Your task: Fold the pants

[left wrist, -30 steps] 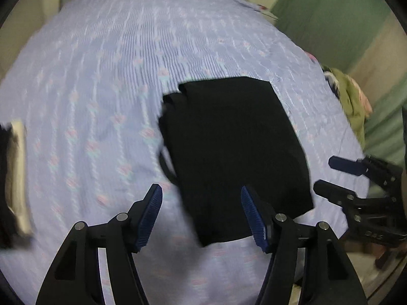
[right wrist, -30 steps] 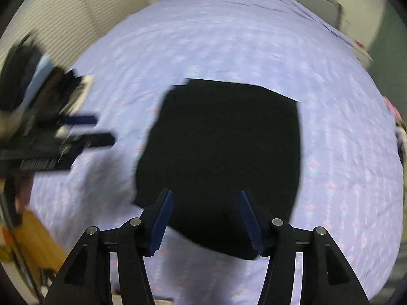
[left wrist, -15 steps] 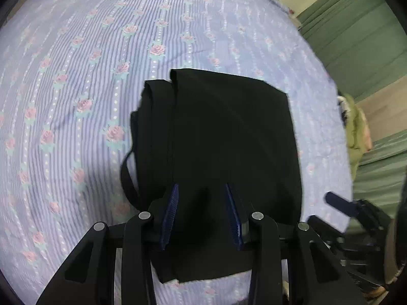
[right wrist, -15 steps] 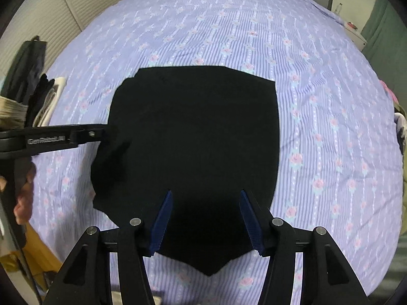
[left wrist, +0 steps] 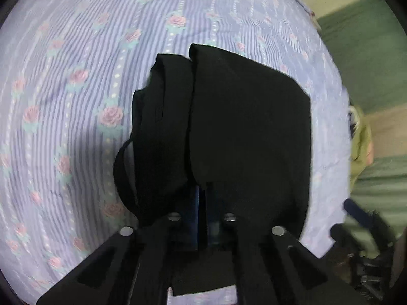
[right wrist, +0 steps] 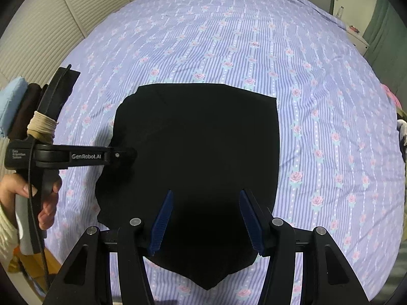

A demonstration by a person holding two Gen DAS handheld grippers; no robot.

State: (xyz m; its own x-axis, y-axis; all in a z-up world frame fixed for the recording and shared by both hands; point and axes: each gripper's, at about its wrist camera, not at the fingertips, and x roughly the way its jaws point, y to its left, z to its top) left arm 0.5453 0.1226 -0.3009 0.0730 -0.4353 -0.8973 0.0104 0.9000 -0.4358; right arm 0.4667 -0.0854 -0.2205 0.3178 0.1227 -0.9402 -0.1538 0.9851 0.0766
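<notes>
I am pinching the left edge of the folded black fabric pants (right wrist: pixel 195 157) with my left hand-held gripper (left wrist: pixel 202 203), its blue pads pressed together on the cloth. The pants are lying flat on the bed's lilac striped sheet with pink roses (right wrist: pixel 254 38). My right hand-held gripper (right wrist: pixel 206 218) is hovering over the near hem, fingers spread wide, gripping nothing.

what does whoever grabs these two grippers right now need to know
Left gripper: shut on the near-left edge of the black pants.
Right gripper: open, over the pants' near edge, gripping nothing.
Pants lie on the floral bedsheet, already folded into a compact rectangle; layered folds show on the left side.
Left: probably one more fold or a tidy, then release.
</notes>
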